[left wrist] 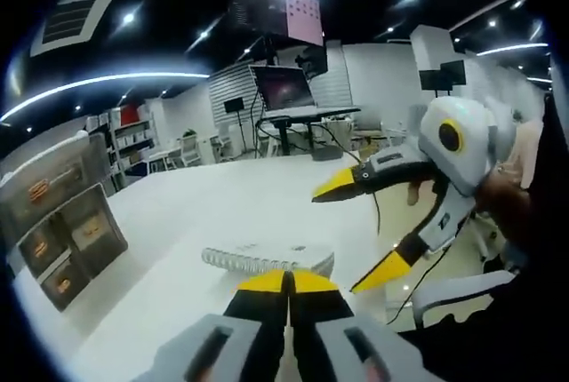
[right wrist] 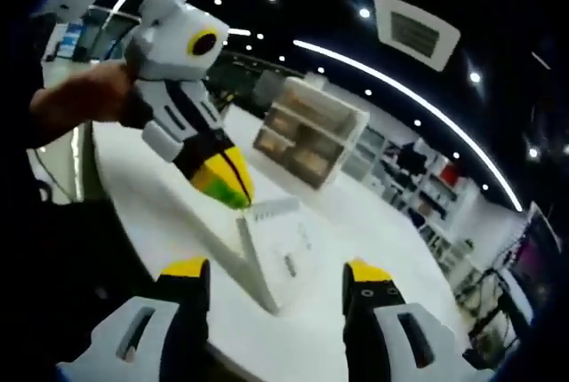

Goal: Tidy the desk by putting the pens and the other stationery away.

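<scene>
Drawer unit point(left wrist: 60, 222): sitting at left of the left gripper view.
Spiral notebook point(left wrist: 267, 258): lying flat at lower centre; likely light, bendy; stiff wire spine looks the surest hold.
Left gripper point(left wrist: 288, 282): jaws pressing together, holding nothing.
Right gripper point(right wrist: 276, 277): jaws gaping wide, empty.

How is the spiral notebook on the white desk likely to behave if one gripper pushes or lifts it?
The spiral notebook lies flat and looks thin, so it would probably slide on the smooth white desk rather than tip. Lifted by one edge, its pages would likely sag. The wire spine should keep it from rolling.
</scene>
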`<state>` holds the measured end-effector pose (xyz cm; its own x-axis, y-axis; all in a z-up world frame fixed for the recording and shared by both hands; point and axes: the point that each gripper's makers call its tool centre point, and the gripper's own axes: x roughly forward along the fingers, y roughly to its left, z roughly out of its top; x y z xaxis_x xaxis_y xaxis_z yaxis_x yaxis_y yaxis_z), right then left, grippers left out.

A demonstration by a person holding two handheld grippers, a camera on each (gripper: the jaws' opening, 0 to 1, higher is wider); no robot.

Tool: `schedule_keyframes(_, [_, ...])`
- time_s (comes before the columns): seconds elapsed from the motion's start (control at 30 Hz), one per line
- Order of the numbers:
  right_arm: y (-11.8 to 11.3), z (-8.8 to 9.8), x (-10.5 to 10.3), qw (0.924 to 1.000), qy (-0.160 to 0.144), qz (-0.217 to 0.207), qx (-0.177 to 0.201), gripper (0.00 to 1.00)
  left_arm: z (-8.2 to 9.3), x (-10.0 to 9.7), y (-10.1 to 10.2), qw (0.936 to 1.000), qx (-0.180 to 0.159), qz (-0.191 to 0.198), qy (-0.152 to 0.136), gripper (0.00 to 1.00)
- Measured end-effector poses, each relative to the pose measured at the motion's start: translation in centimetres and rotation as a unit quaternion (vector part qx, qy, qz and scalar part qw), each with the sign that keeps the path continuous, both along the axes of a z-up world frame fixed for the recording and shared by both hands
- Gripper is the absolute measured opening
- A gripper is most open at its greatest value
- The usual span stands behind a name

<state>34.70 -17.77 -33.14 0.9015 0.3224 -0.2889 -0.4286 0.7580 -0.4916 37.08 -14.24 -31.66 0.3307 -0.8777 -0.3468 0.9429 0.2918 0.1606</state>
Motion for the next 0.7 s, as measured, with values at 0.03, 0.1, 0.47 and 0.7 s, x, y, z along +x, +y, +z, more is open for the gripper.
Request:
schedule_keyframes(0.03, [0.0,0.0,0.1,1.0000,-0.005,0.000,-0.007,0.57,0.0,0.0,0.0,1.0000,0.000,0.000,0.000,0.01])
schedule_keyframes(0.1, [0.0,-0.2,0.4,0.9996,-0.014,-0.004,-0.022,0.56,0.1,0.1,0.0,1.0000,0.000,0.000,-0.001,0.01])
schedule_keyframes(0.47, [0.2,-1.3,1.5,0.9970,-0.041,-0.013,-0.064,0.47,0.5,0.0,-0.2,1.0000,0.003,-0.004,-0.006,0.01])
schedule_keyframes(0.7, [0.3,-1.7,2.1,0.9948,-0.056,-0.007,-0.085,0.36,0.5,-0.1,-0.3,0.9999,0.006,-0.006,-0.008,0.01])
